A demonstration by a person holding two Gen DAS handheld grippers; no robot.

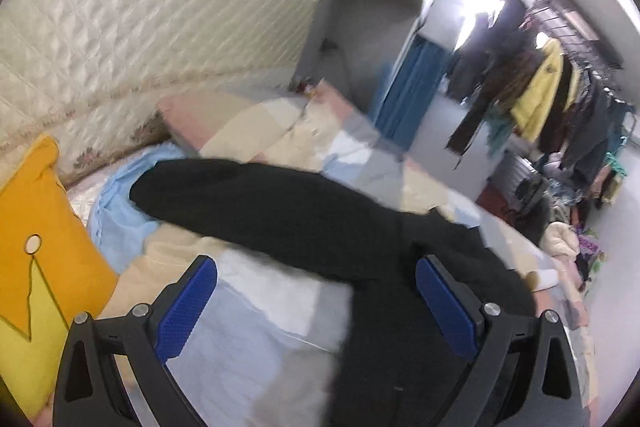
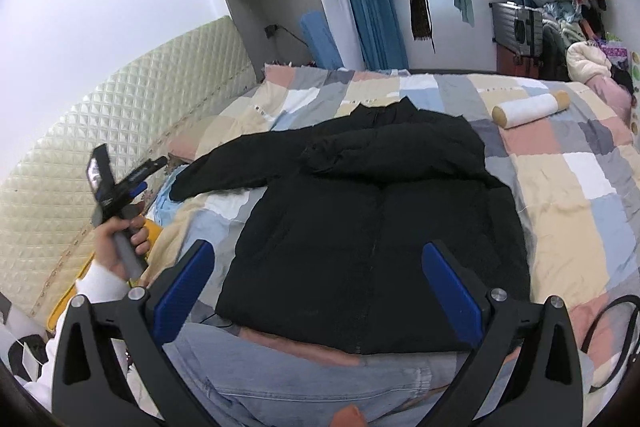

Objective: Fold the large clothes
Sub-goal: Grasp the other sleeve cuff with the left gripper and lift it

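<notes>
jacket (image 2: 372, 227) flat on bed (image 2: 568, 179), collar pointing away, both fingers spread, empty

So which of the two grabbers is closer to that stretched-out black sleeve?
The left. The left gripper hovers open just above the sleeve, near the headboard side. The right gripper hangs open over the black jacket hem, well away from the sleeve.
</notes>
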